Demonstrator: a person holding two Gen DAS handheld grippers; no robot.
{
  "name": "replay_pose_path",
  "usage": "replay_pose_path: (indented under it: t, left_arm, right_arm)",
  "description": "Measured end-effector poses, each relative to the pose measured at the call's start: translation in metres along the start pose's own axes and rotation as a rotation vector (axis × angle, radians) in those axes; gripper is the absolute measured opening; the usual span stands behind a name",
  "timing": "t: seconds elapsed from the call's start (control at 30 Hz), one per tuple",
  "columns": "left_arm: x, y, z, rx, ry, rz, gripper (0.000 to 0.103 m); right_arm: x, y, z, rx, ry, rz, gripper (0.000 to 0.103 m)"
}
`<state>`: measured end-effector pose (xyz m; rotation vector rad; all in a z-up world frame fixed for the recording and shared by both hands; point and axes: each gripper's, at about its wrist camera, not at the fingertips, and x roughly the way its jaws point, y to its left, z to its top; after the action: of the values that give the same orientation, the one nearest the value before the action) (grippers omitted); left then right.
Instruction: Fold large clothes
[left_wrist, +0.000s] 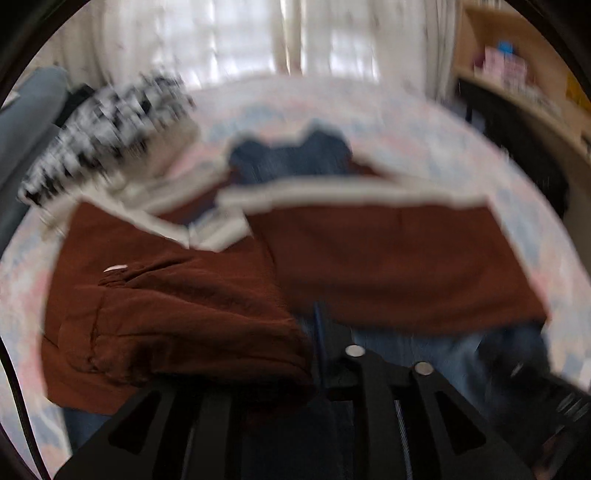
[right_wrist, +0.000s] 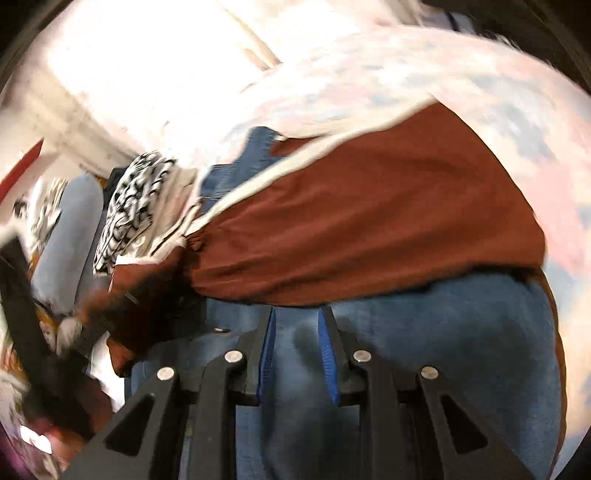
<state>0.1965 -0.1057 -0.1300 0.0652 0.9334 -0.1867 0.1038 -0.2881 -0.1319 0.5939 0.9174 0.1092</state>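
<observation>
Your left hand-held gripper (left_wrist: 314, 354) clamps the brown jacket (left_wrist: 388, 266) on the bed (left_wrist: 461, 147); your right hand-held gripper (right_wrist: 297, 354) gapes over jeans (right_wrist: 443, 332).

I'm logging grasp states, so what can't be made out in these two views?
- Left wrist view: the brown jacket covers the left hand-held gripper, hiding any grasp.
- Left wrist view: shelf items are blurred.
- Right wrist view: left-edge clutter is smeared.
</observation>
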Motion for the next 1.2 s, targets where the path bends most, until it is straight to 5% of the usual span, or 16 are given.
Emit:
replay_pose_path:
  t: [0.07,0.1,0.13,0.2,0.37,0.47,0.67,0.87,1.2]
  left_arm:
    - [0.005,0.0,-0.01,0.005,0.014,-0.006,0.031]
    - [0.001,0.0,-0.012,-0.001,0.008,-0.037,0.047]
    - [-0.004,0.001,-0.014,-0.008,0.007,-0.064,0.076]
    - [-0.02,0.01,-0.017,-0.047,-0.003,-0.15,0.103]
    - [-0.049,0.036,-0.028,-0.11,0.001,-0.291,0.102]
    - [-0.063,0.061,-0.037,-0.178,-0.014,-0.312,0.103]
    - [-0.082,0.12,-0.067,-0.342,-0.036,-0.204,0.102]
    - [-0.059,0.16,-0.113,-0.526,0.11,-0.166,0.101]
    - [-0.061,0.137,-0.124,-0.405,0.072,-0.092,0.096]
  right_arm:
    - [0.006,-0.008,-0.001,0.029,0.018,0.026,0.024]
    - [0.008,-0.009,-0.001,0.032,0.025,0.046,0.024]
    - [0.011,-0.004,-0.002,0.025,0.028,0.055,0.024]
    - [0.013,0.003,-0.002,-0.004,0.028,0.07,0.029]
    - [0.008,0.024,-0.009,-0.08,0.015,0.097,0.038]
    - [0.002,0.039,-0.014,-0.137,0.013,0.105,0.038]
    - [-0.002,0.09,-0.026,-0.317,0.001,0.091,0.038]
    - [0.015,0.155,-0.038,-0.542,0.005,0.054,0.046]
    - [0.071,0.223,-0.07,-1.008,0.078,-0.168,0.051]
